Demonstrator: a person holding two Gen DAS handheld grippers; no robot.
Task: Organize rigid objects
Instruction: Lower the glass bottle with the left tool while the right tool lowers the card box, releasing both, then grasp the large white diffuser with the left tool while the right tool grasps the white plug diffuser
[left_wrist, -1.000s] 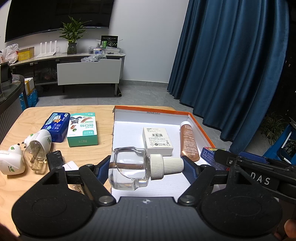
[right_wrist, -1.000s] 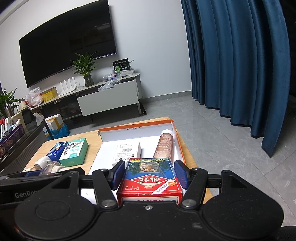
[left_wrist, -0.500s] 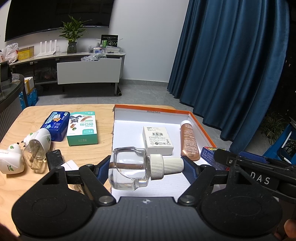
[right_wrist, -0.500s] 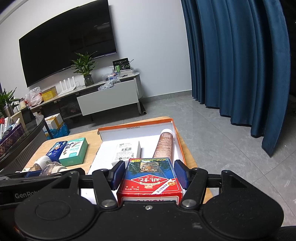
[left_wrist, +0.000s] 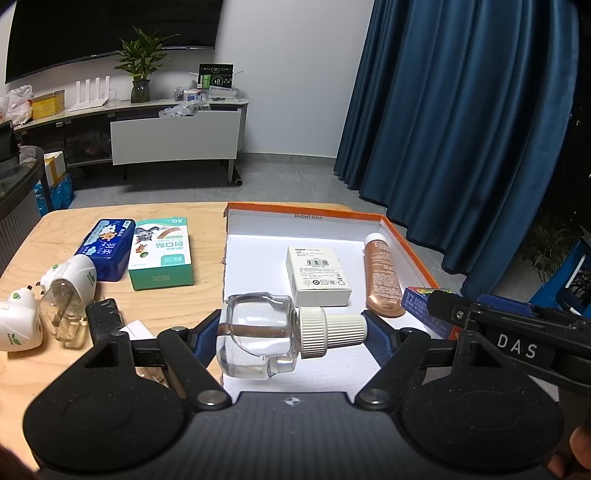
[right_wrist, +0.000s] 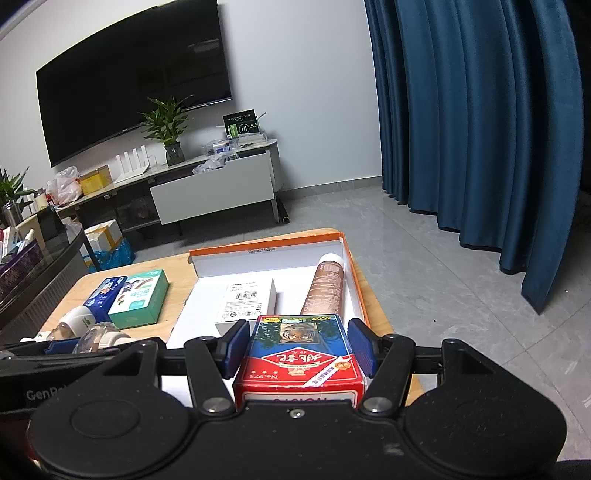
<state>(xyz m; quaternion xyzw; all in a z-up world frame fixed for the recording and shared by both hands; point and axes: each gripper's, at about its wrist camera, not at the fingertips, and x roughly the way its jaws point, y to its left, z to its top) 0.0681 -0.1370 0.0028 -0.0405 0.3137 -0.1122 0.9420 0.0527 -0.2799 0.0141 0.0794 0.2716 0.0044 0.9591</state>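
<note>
While both tongs hang over the near part of the open box (left_wrist: 406, 242), each grips one thing. The left tongs (left_wrist: 291, 330) clamp a clear bottle (left_wrist: 258, 334) lying sideways, one pad on its glass base, the other on the tip of its white ribbed cap (left_wrist: 332, 332). The right tongs (right_wrist: 297, 345) hold a red and blue card pack (right_wrist: 299, 358) by its two sides, above the box's near right corner. Inside the box, a white carton (left_wrist: 317, 275) lies flat in the middle and a brown bottle (left_wrist: 382, 278) lies along the right wall. On the wooden worktop (left_wrist: 66, 221) left of the box sit a blue tin (left_wrist: 107, 249), a green carton (left_wrist: 160, 254) and two white plug-in units (left_wrist: 48, 295).
</note>
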